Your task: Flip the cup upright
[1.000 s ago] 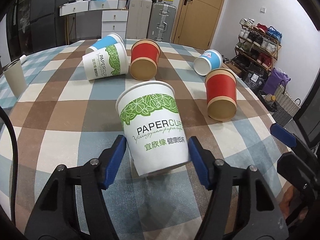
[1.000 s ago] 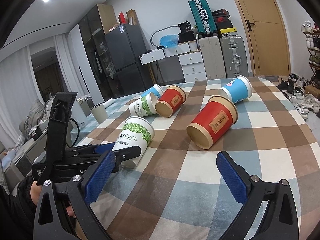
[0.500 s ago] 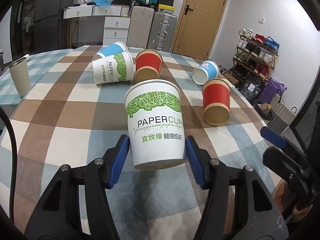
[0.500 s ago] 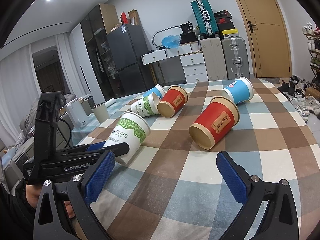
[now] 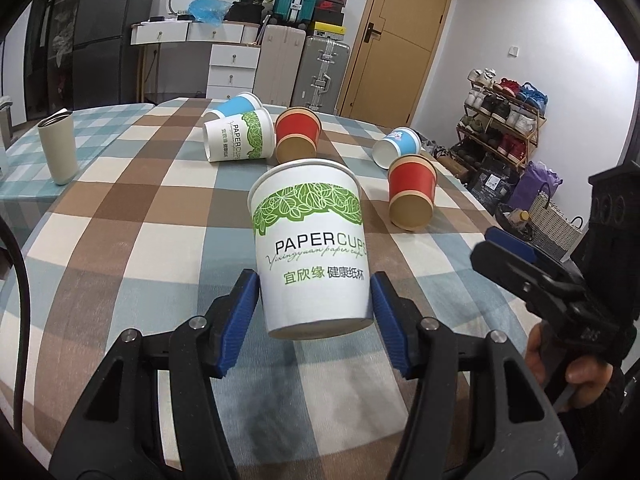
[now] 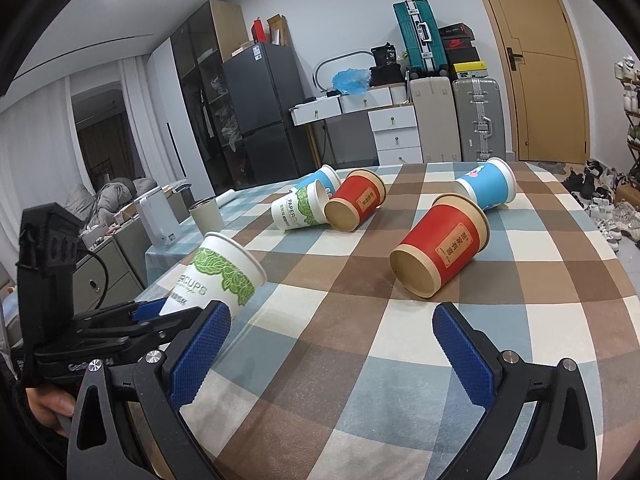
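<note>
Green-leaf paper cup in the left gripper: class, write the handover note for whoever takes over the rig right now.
Left gripper: shut on the green-leaf cup, gripped near its base, mouth up, tilted, base apparently just off the checked tablecloth.
Right gripper: open, holding nothing, hovering over the cloth.
Done: this cup is lifted and nearly upright.
Left: set it down standing and release. Five more cups lie on their sides: another green-leaf cup, two red, two blue.

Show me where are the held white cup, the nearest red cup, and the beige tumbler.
held white cup point(image 5: 312, 248), left wrist view, printed side wall
nearest red cup point(image 6: 448, 246), right wrist view, red side wall
beige tumbler point(image 5: 59, 148), left wrist view, outer wall
</note>
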### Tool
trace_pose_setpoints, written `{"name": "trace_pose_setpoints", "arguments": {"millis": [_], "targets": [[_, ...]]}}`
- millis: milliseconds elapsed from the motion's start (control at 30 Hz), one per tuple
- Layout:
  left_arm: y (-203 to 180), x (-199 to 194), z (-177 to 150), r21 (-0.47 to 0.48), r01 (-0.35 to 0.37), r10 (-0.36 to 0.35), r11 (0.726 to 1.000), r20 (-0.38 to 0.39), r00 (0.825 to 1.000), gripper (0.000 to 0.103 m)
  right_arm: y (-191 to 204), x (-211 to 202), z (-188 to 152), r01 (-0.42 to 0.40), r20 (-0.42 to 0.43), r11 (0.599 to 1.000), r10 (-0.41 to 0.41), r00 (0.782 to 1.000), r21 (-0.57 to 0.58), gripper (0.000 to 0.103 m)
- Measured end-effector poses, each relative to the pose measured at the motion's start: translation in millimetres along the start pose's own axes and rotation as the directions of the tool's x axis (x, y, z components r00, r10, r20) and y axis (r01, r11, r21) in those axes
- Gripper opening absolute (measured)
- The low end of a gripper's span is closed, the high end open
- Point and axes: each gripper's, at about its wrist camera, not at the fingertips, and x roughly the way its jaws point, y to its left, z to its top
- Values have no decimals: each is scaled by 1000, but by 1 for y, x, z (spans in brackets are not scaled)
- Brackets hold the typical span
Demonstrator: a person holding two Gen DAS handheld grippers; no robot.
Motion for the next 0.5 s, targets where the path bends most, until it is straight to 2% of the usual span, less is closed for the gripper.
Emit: {"name": "trace_pose_setpoints", "arguments": {"millis": [167,367,500], "targets": [[-4,-9,-11,0,18,-18,1000,-5,1000,55,5,0,-1,11,-11,1000,-11,1000,-19,103],[-9,-17,-15,7,6,-6,1000,9,1000,55,13,-2,-7,31,-20,999,-32,999,-36,103],[-4,-15,-17,-23,-3,3,1000,-3,1000,55,16,-5,-9,41,-21,998,-42,999,-40,103]]}}
